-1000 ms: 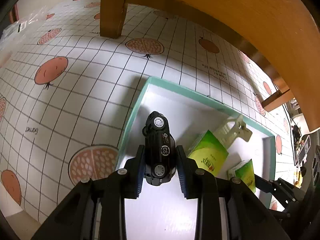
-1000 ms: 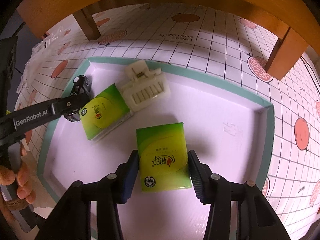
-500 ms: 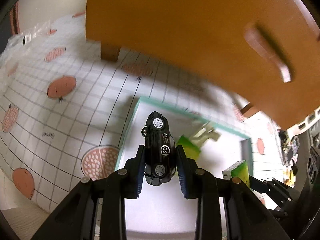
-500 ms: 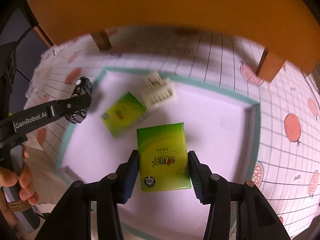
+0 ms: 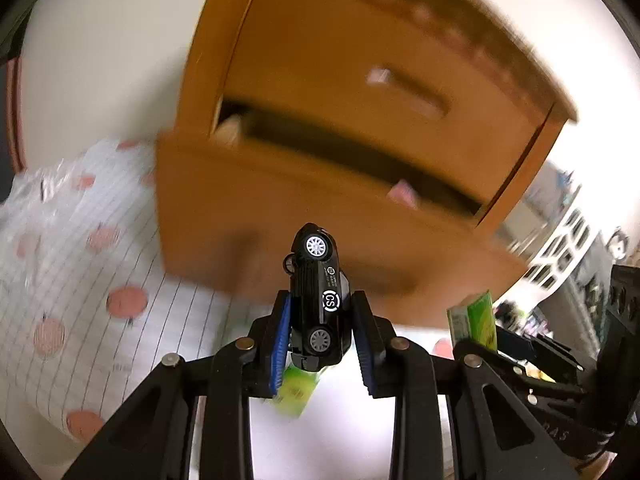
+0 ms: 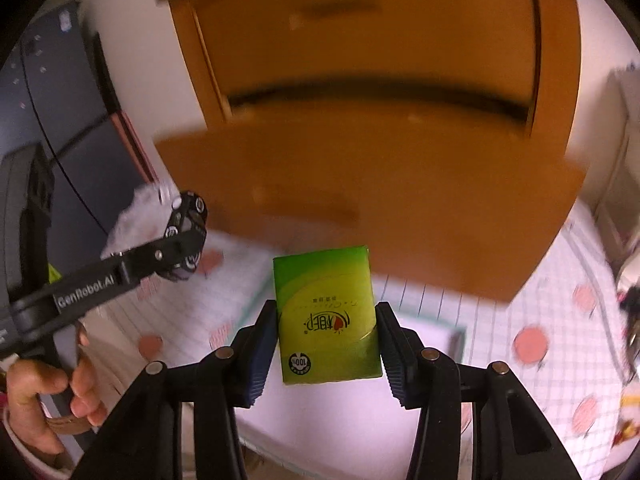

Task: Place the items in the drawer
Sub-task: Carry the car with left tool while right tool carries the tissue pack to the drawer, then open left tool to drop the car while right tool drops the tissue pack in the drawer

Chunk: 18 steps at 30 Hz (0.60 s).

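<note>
A small black toy car [image 5: 318,276] stands nose-up between the blue pads of my left gripper [image 5: 320,312], which is shut on it. In the right wrist view my right gripper [image 6: 326,320] is shut on a green tissue pack [image 6: 326,304], held flat. Ahead of both stands a wooden cabinet [image 5: 360,60], blurred, with its lower drawer [image 5: 280,216] pulled out and a dark gap above the drawer front [image 6: 360,184]. From the right wrist view the left gripper [image 6: 186,224] shows at the left with the car, a hand [image 6: 44,396] on its handle. The right-hand pack [image 5: 476,316] also shows at the right of the left wrist view.
Below lies a white tray with a teal rim [image 6: 460,334]; another green pack [image 5: 296,392] rests in it. A grid-patterned floor mat with red fruit prints [image 5: 80,300] surrounds it. A crinkled plastic bag [image 5: 36,200] lies left, dark furniture [image 6: 68,112] stands left of the cabinet.
Both grippers have risen from the tray with the car and the pack still held and have tilted upward. The cabinet front and its pulled-out drawer have come into view.
</note>
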Tool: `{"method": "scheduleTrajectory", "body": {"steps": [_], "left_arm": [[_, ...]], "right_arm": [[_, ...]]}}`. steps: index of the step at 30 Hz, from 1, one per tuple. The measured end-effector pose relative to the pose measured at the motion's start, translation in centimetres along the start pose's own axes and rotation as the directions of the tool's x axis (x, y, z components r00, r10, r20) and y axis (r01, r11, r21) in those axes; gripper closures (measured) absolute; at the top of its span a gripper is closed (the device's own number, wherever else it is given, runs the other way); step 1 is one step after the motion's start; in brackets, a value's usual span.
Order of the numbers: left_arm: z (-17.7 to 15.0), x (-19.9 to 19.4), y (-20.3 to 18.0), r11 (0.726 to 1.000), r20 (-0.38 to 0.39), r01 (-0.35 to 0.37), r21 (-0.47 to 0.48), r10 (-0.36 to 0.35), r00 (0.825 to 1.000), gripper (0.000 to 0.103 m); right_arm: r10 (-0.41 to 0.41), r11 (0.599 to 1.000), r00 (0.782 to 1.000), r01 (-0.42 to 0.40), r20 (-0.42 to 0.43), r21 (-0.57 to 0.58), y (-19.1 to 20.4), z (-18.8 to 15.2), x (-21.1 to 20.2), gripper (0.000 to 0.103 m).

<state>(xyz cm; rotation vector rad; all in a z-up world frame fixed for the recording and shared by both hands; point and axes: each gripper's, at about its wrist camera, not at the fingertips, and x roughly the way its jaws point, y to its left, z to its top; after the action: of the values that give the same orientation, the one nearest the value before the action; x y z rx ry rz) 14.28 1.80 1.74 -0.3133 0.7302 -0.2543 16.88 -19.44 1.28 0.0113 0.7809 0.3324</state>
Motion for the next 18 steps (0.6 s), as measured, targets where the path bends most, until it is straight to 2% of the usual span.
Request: {"method": "scheduleTrajectory", "body": {"steps": [6,9,12,18], "left_arm": [[5.7,-0.3,-2.7,0.997,0.062,0.008,0.072,-0.012,0.998,0.072],[7.4,0.9,-3.2,0.996,0.053,-0.004,0.090,0.000,0.999,0.072],[8.5,2.7,-3.4,0.994,0.027,-0.027,0.107,0.024,0.999,0.072],[9.6,4.8,-3.2,0.991,-0.004,-0.061,0.117,0.062,0.998,0.072]], "right_arm": [[-0.059,0.997,0.994,0.063,0.097,-0.037,-0.6,6.6,-2.3,0.052],[-0.093,0.995,0.991,0.097,0.097,-0.033,-1.3,9.1,-1.8,0.052],[-0.117,0.993,0.990,0.118,0.076,-0.015,-2.2,10.6,-0.6,0.052],[-0.164,0.986,0.985,0.164,0.045,-0.003,-3.6,11.4,1.0,0.052]]}}
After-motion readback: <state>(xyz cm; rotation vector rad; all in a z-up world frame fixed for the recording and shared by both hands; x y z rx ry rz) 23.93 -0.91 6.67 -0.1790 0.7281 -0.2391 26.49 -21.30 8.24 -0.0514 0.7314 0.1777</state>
